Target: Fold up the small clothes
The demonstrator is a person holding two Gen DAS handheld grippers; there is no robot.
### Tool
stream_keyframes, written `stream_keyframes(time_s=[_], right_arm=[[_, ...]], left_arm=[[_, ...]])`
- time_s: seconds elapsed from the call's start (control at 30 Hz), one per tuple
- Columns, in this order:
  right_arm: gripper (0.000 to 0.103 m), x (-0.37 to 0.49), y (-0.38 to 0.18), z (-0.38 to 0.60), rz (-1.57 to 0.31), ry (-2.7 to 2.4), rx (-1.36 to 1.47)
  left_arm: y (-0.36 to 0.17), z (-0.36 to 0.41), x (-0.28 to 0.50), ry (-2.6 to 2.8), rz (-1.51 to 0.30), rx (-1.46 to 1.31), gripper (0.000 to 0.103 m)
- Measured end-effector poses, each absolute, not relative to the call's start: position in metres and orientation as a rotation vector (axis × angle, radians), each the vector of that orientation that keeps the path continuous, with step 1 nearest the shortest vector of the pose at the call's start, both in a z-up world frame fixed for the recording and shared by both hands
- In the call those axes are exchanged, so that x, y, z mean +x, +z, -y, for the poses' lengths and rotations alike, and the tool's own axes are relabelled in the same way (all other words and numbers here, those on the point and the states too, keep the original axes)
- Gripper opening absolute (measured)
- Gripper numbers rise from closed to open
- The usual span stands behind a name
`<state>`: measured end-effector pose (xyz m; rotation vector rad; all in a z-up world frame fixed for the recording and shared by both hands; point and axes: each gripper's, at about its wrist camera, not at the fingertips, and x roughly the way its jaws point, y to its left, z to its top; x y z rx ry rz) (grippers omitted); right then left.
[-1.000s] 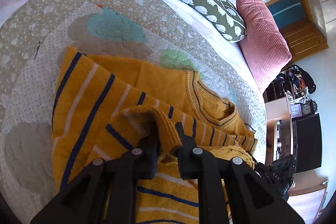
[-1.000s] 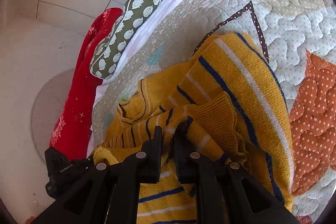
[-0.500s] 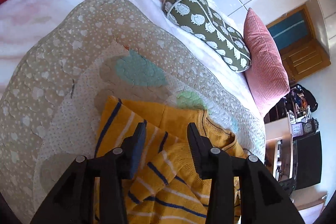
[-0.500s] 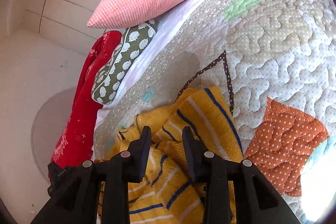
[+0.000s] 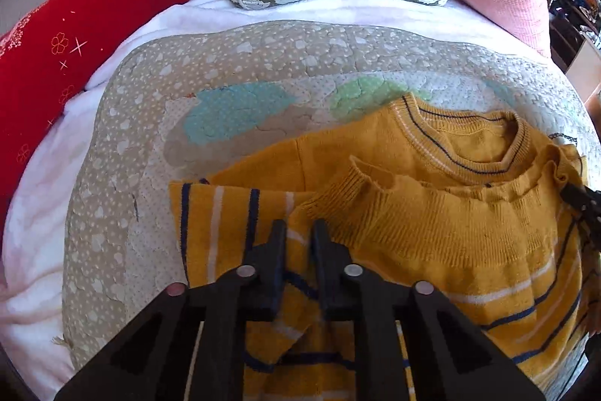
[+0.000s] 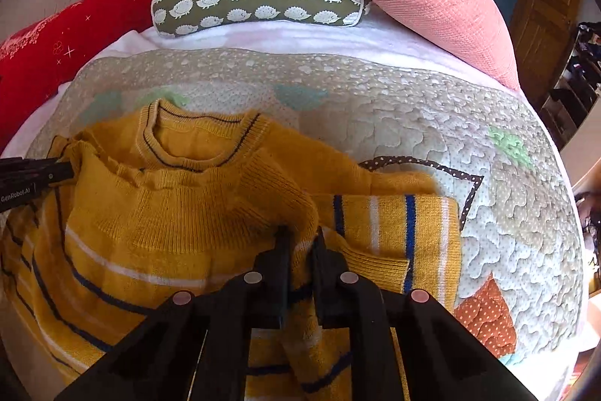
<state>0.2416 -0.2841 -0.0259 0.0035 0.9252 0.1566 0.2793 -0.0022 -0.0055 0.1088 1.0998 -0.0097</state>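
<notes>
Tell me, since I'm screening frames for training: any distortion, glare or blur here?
Left wrist view: fisheye bends the quilt edge, corners vignette black, the white sheet looks washed out. Right wrist view: same bowing and dark corners; the yellow sweater knit stays sharp, the doorway side dim.

a mustard-yellow knit sweater (image 5: 432, 235) with navy and white stripes lies on the quilt (image 5: 263, 62), neckline toward the pillows; its ribbed hem is folded up across the body, and both sleeves are folded inward.
</notes>
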Motion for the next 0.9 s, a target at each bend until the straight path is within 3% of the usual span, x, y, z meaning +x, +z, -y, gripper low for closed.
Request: stream_keyframes(time_s=[0.2, 0.37, 0.4, 0.47, 0.53, 0.7, 0.9], right_arm=[[0.008, 0.272, -0.039, 0.335, -0.953, 0.026, 0.258], [0.011, 0.25, -0.029, 0.376, -0.899, 0.028, 0.462], [0.014, 0.24, -0.023, 0.383, -0.88, 0.021, 0.479], [0.02, 0.215, -0.013, 0.4, -0.858, 0.001, 0.493], [0.029, 0.186, -0.009, 0.414, -0.85, -0.008, 0.494], [0.038, 0.111, -0.024, 0.442, -0.893, -0.003, 0.511], [0.039, 0.06, -0.05, 0.453, -0.924, 0.006, 0.527]], left_arm=[[-0.017, -0.021, 0.292, 0.037, -1.117, -0.001, 0.009], [0.007, -0.059, 0.266, -0.034, -1.083, -0.19, 0.011], [0.014, -0.066, 0.258, -0.039, -1.077, -0.211, 0.013], [0.025, -0.079, 0.238, -0.038, -1.058, -0.237, 0.03], [0.031, -0.092, 0.214, -0.013, -1.043, -0.242, 0.04], [0.02, -0.111, 0.155, -0.011, -1.08, -0.236, 0.04], [-0.004, -0.102, 0.114, -0.088, -1.119, -0.276, 0.04]])
